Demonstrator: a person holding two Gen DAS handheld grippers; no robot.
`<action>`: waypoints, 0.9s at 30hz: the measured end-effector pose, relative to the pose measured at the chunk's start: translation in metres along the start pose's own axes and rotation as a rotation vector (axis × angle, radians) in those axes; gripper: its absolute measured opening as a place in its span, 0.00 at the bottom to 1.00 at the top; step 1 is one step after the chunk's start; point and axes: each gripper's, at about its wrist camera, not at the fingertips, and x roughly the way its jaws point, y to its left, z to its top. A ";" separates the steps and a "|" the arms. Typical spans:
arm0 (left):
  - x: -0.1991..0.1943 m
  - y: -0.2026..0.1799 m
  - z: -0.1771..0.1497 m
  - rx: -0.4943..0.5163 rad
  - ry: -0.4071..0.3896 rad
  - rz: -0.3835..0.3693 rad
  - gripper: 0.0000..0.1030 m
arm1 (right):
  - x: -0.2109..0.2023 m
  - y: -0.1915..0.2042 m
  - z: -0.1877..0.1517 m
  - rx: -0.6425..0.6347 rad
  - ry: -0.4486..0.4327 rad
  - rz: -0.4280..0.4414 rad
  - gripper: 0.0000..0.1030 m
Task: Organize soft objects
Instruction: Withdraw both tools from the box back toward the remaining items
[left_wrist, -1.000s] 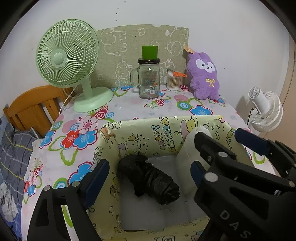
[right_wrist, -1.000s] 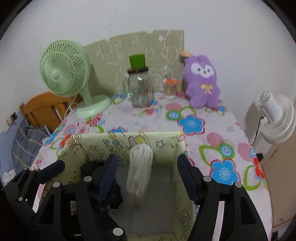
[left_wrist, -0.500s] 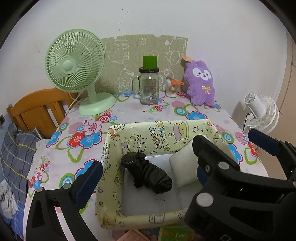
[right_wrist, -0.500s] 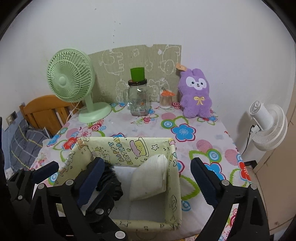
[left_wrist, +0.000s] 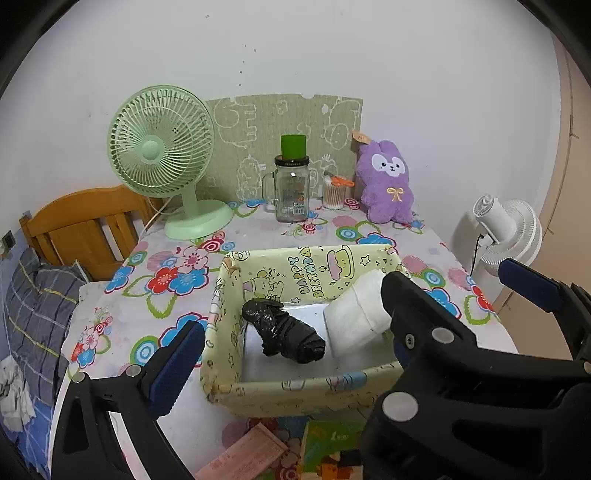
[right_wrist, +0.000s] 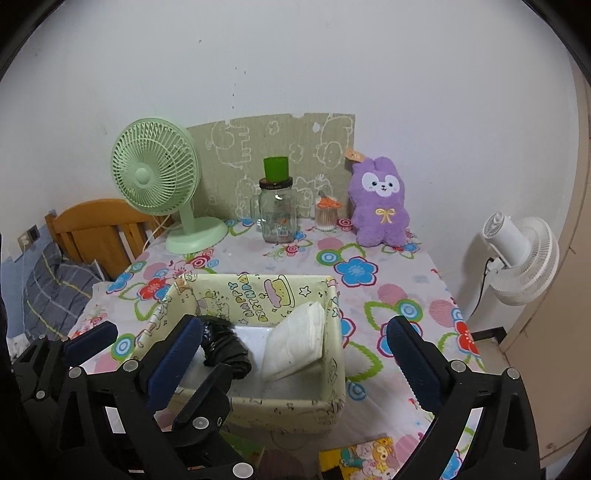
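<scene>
A yellow cartoon-print fabric box (left_wrist: 295, 391) (right_wrist: 288, 410) stands on the flowered table. Inside it lie a black bundled bag (left_wrist: 286, 334) (right_wrist: 225, 350) on the left and a folded white cloth (left_wrist: 354, 317) (right_wrist: 295, 347) leaning on the right wall. My left gripper (left_wrist: 288, 354) is open and empty, held back above the box's near side. My right gripper (right_wrist: 291, 354) is open and empty, also above the near side. A purple plush bunny (left_wrist: 386, 182) (right_wrist: 380, 203) sits at the table's far right by the wall.
A green desk fan (left_wrist: 166, 162), a glass jar with a green cup on it (left_wrist: 291, 188) and a cotton-swab holder (left_wrist: 334, 190) stand at the back. A white fan (right_wrist: 517, 254) stands right of the table. A wooden chair (left_wrist: 85, 225) is at left. Colourful booklets (left_wrist: 332, 446) lie at the near edge.
Both grippers have pulled back and up from the box. The white cloth, upright between the right fingers a second ago, now lies leaning in the box.
</scene>
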 end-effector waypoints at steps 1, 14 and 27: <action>-0.003 -0.001 -0.001 0.001 -0.004 -0.001 1.00 | -0.004 0.000 -0.001 -0.002 -0.004 -0.004 0.98; -0.045 -0.007 -0.019 0.007 -0.059 -0.010 1.00 | -0.049 0.003 -0.016 -0.030 -0.032 0.017 0.98; -0.072 -0.015 -0.041 0.011 -0.090 -0.019 1.00 | -0.086 0.004 -0.034 -0.072 -0.072 -0.017 0.98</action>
